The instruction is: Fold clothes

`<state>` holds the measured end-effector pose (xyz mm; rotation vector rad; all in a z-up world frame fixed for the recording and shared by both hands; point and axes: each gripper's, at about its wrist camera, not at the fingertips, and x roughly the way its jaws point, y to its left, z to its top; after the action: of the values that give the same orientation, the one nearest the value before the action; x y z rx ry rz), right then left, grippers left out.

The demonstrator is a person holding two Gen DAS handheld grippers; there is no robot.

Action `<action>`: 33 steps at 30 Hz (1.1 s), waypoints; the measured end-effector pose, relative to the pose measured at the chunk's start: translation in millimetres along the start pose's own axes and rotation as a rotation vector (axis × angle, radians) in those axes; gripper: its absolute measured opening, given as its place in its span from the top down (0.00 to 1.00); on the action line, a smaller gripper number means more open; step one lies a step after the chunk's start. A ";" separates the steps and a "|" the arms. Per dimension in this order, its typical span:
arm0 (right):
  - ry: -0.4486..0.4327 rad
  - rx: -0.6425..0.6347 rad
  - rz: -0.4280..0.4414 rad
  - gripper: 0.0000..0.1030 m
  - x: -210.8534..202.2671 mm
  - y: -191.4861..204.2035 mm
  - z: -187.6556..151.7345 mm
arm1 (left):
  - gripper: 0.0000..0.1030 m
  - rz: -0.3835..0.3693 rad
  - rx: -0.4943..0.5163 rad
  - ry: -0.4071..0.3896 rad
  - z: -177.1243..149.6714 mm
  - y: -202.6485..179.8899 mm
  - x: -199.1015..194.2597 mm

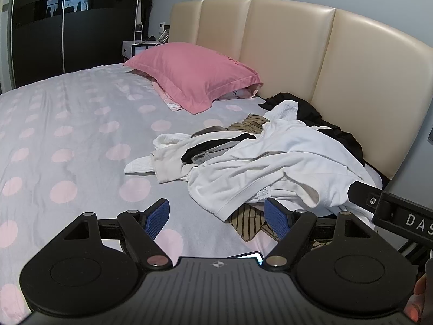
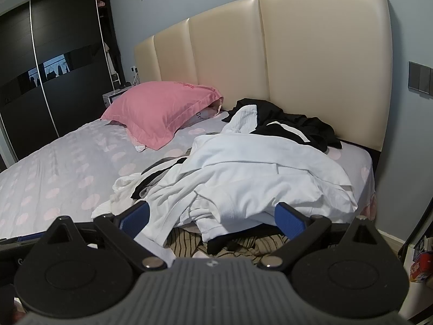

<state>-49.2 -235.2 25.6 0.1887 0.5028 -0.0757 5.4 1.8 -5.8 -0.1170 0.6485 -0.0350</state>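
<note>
The left gripper (image 1: pixel 216 216), black with blue ribbed pads, stands wide apart and holds nothing; its right pad sits just beside the hem of a large rumpled white cotton shirt (image 1: pixel 273 168), above the grey bedsheet with pale pink dots (image 1: pixel 67 135). The right gripper (image 2: pixel 212 218), of the same make, is also spread wide and empty, with the shirt's lower folds (image 2: pixel 243 178) lying between and beyond its pads; whether a pad touches the cloth is hard to tell from this angle.

Under the white shirt's near edge a tan garment with dark stripes (image 1: pixel 249 224) pokes out. The shirt tops a loose pile of clothes on the side of the bed near the headboard: a cream-white top (image 1: pixel 167 159) spread to the pile's left, a black and grey piece (image 1: pixel 213 149) across it, and crumpled black clothing (image 2: pixel 295 124) at the back against the padded cream leather headboard (image 2: pixel 311 54).

Well apart from the pile, a pink pillow (image 1: pixel 194 75) lies at the head of the bed. Beyond the bed stands a dark wardrobe with sliding doors (image 2: pixel 54 81), and in the left view part of the other gripper's black body (image 1: pixel 392 211) shows at the right edge.
</note>
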 end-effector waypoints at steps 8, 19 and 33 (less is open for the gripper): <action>0.009 -0.010 0.003 0.03 3.3 -2.5 -1.3 | 0.26 0.004 0.003 0.002 -1.5 1.6 1.1; 0.058 -0.112 0.037 0.03 14.3 -3.9 -2.8 | 0.26 0.029 0.012 0.037 -3.7 15.1 2.2; 0.056 -0.437 0.011 0.05 60.3 -3.3 26.7 | 0.26 0.108 0.041 0.049 6.4 53.8 7.6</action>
<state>15.7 -245.3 18.7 -0.2347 0.5621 0.0514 15.2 55.3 -11.7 -0.0417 0.7020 0.0532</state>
